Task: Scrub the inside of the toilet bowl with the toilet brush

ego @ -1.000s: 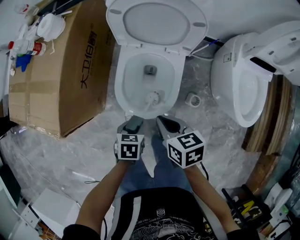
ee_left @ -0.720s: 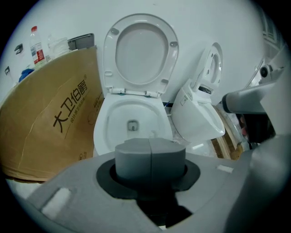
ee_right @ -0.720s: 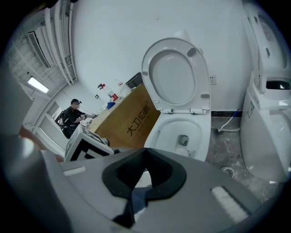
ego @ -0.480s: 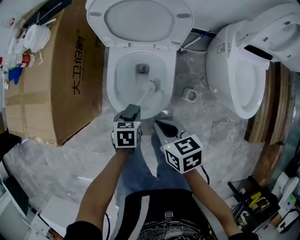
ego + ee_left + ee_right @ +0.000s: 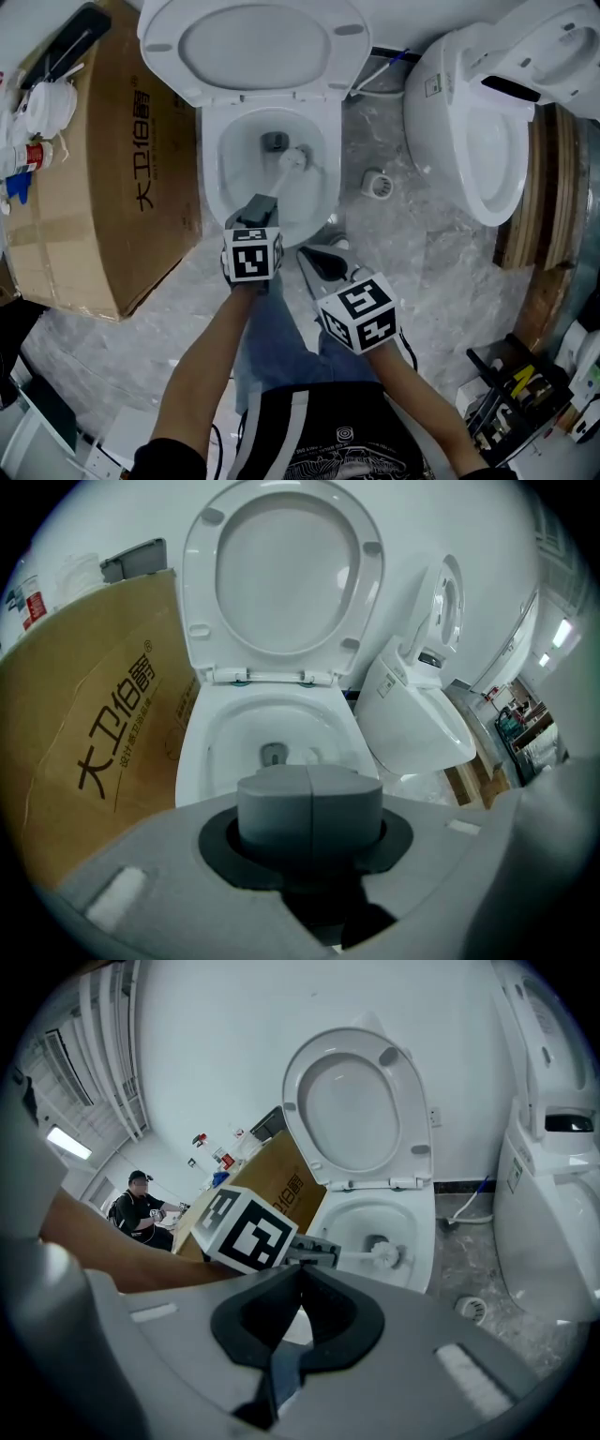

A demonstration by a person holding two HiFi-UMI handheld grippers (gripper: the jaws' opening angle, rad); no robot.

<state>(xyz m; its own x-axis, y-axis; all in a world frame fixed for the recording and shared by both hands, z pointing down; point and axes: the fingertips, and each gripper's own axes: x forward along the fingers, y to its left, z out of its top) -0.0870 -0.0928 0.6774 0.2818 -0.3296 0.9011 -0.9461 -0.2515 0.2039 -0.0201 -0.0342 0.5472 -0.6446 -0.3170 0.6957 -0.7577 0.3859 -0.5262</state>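
Inside the toilet bowl [image 5: 232,183], the white head of the toilet brush [image 5: 292,159] sits against the right inner wall, just beside the drain opening [image 5: 274,142]. The left gripper [image 5: 260,211] is clamped on the brush handle; the right gripper [image 5: 317,261] hangs beside it, jaws together on nothing. Scrubbing looks under way. The next stroke would need the head swept round the wall with firm pressure.

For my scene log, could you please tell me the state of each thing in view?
toilet seat: raised.
toilet bowl: open, brush head inside.
toilet brush: held by its handle, head near the drain.
left gripper: shut on the toilet brush.
right gripper: shut, empty.
second toilet: lid raised.
cardboard box: closed.
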